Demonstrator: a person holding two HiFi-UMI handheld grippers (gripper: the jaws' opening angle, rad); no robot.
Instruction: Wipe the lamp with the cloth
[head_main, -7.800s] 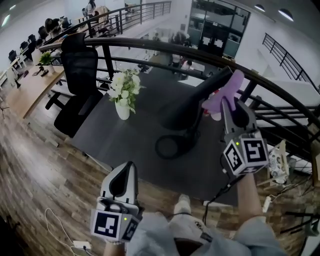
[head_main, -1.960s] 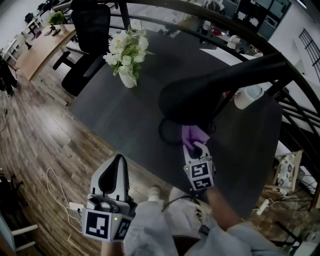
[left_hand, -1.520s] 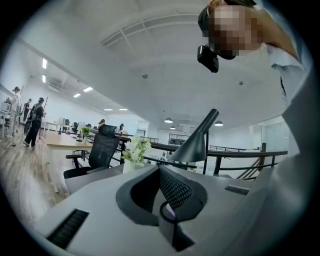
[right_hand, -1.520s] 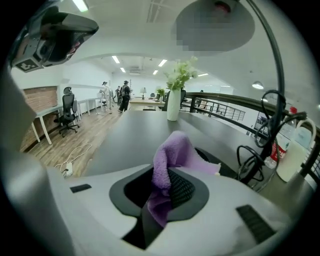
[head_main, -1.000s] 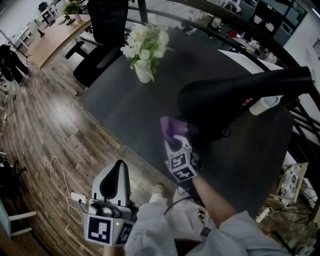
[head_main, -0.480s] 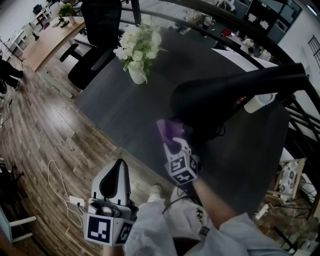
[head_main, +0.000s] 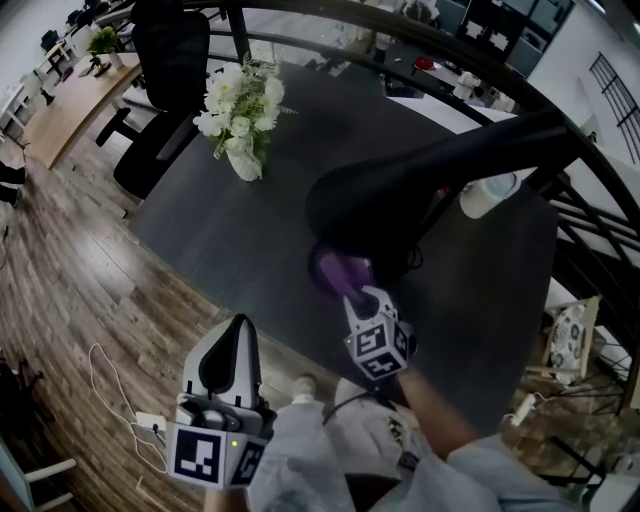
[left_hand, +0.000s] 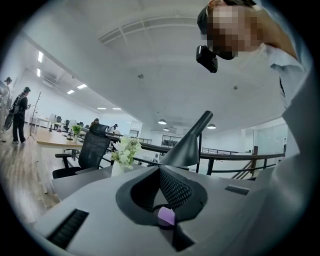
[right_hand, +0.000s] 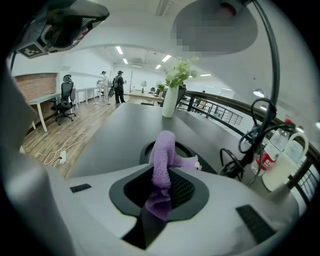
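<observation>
Presently the cloth (head_main: 338, 272) is pinched in the jaws of the right gripper (head_main: 362, 292) under the lamp (head_main: 400, 195) for wiping, while the jaws of the left gripper (head_main: 235, 335) are pressed together, idle.

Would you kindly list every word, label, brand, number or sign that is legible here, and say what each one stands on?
No text can be read in any view.
Left gripper and right gripper: their cubes carry black-and-white square markers, no letters.
Red label on what looks like a bottle: print too blurred to read.
</observation>
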